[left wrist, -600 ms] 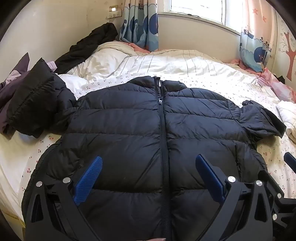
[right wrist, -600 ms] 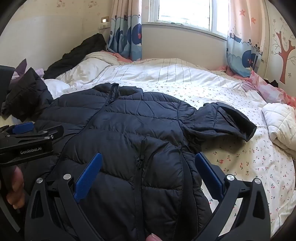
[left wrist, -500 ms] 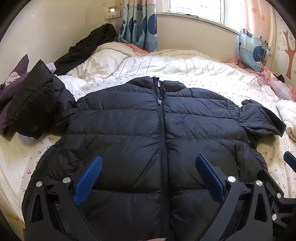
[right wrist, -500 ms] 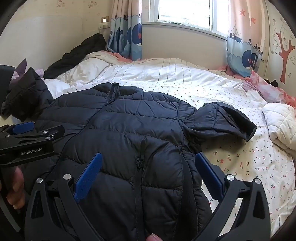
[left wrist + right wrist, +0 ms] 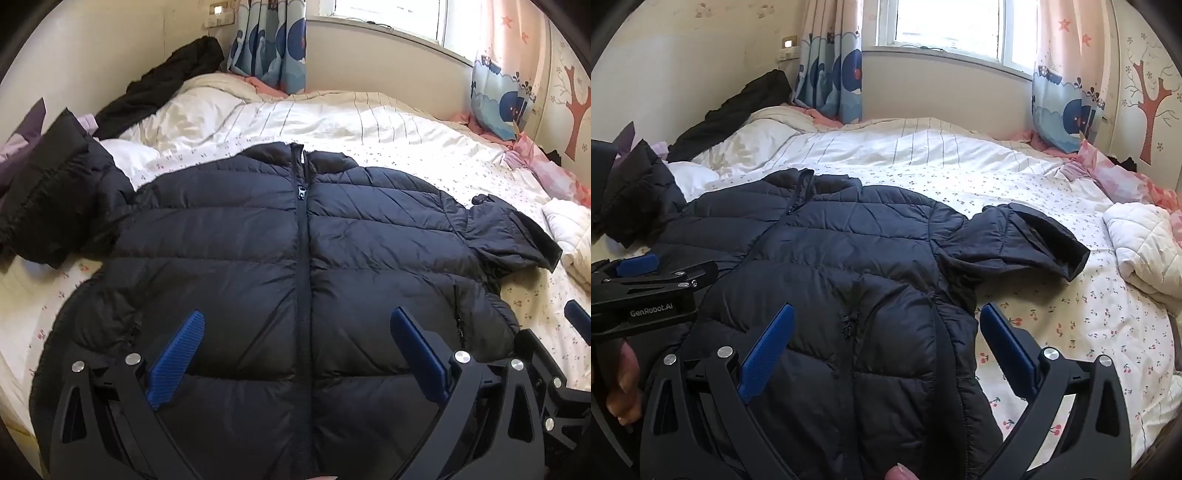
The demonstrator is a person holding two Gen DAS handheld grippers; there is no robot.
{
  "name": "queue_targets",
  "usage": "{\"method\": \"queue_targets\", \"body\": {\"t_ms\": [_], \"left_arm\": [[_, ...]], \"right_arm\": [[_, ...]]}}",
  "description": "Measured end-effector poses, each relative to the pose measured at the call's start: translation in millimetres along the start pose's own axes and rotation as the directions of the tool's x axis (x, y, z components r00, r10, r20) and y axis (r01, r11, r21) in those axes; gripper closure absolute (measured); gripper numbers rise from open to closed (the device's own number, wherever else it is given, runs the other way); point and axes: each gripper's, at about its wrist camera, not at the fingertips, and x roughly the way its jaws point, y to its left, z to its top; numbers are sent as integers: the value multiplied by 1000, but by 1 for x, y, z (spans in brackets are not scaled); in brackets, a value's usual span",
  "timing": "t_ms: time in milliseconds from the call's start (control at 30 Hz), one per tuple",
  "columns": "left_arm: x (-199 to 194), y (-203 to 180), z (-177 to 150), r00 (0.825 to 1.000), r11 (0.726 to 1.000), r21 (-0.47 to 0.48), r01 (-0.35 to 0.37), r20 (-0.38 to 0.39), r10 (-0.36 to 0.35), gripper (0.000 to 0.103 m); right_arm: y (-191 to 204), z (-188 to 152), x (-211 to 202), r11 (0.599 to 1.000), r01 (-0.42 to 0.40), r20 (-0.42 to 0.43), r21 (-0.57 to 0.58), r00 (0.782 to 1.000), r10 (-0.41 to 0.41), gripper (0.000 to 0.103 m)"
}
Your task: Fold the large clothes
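Note:
A dark navy puffer jacket (image 5: 295, 266) lies front-up and zipped on the bed, collar toward the window; it also shows in the right wrist view (image 5: 849, 266). Its right sleeve (image 5: 1019, 236) is bent, cuff toward the bed's right side. Its left sleeve (image 5: 55, 206) is bunched at the left. My left gripper (image 5: 295, 336) is open and empty above the jacket's lower front. My right gripper (image 5: 886, 332) is open and empty above the jacket's right hem edge. The left gripper's body (image 5: 646, 295) shows at the left of the right wrist view.
The bed (image 5: 369, 125) has a cherry-print sheet and a striped duvet. A black garment (image 5: 162, 85) lies at the far left corner. A white quilted item (image 5: 1145, 247) lies at the right. Curtains (image 5: 831, 66) and a window stand behind.
Both views have shifted very slightly; the jacket and both open grippers stand as before.

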Motion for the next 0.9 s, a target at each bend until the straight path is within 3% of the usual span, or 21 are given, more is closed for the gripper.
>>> {"method": "queue_targets", "body": {"t_ms": [900], "left_arm": [[12,-25,-4,999,999,40,30,-46,-28,6]], "right_arm": [[-22,-1,-2,999,48,8,17,999,-48,6]]}}
